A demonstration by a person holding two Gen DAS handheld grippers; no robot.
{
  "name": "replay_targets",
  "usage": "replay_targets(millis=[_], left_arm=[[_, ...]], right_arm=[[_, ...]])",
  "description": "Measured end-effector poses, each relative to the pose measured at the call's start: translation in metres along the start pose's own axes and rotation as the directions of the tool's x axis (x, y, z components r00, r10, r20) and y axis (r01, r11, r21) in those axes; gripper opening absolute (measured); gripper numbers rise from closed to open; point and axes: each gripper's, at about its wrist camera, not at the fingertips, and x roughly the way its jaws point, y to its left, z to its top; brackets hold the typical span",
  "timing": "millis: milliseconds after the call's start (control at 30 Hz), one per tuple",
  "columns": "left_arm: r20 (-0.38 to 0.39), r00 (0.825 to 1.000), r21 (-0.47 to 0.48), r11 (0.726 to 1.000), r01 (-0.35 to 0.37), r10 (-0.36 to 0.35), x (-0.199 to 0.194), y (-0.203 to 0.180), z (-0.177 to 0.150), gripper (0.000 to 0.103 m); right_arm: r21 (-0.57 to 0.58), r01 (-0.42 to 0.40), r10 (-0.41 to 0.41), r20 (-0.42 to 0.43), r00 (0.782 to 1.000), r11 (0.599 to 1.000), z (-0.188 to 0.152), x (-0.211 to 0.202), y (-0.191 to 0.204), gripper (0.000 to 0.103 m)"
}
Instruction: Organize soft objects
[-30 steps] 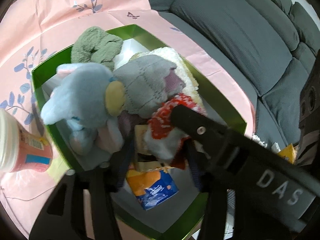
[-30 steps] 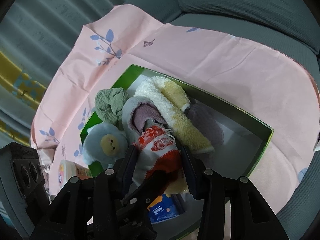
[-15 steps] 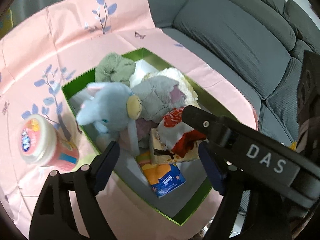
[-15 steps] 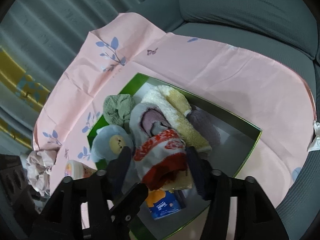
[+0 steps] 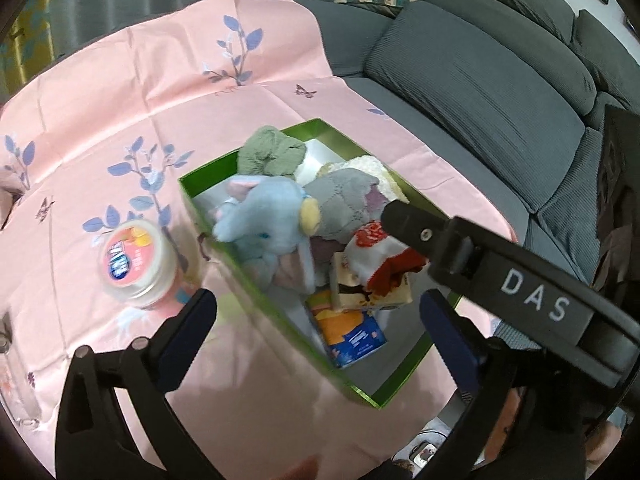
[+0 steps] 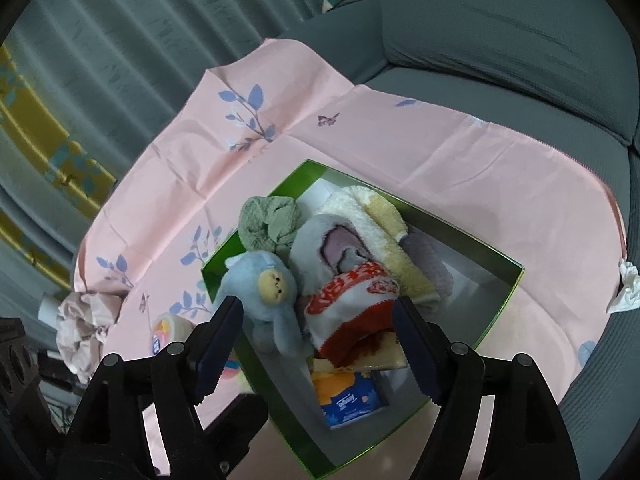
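Note:
A green box sits on the pink cloth and holds a pile of soft things. A blue plush toy lies at its left, and a red and white sock lies on top at the middle. Behind them are a green cloth, a grey and purple sock and a cream fuzzy sock. My left gripper hangs above the box's near side, its jaws opening wide and empty. My right gripper hovers over the sock, jaws opening, pads clear of it.
Tissue packets lie in the box's near corner. A pink-labelled jar stands left of the box. Crumpled paper lies at the cloth's left edge and a white wad at its right. The grey sofa runs behind.
Both grippers rose and drew back from the pile while their jaws spread. The right one let go of the red and white sock, which stays on the pile.

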Motion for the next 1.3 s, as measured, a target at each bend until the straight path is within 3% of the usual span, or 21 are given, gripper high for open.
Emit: replay_targets(millis=[500, 1300], left_arm=[[-0.008, 1.000, -0.069, 0.997, 0.024, -0.025, -0.026, 0.018, -0.020, 0.102], [-0.036, 0.999, -0.110, 0.994, 0.017, -0.021, -0.030, 0.032, -0.031, 0.102]], right_arm=[[-0.089, 0.029, -0.024, 0.057, 0.998, 0.996, -0.013, -0.024, 0.033, 0.084], [-0.116, 0.066, -0.061, 0.046, 0.997, 0.991, -0.023, -0.023, 0.043, 0.084]])
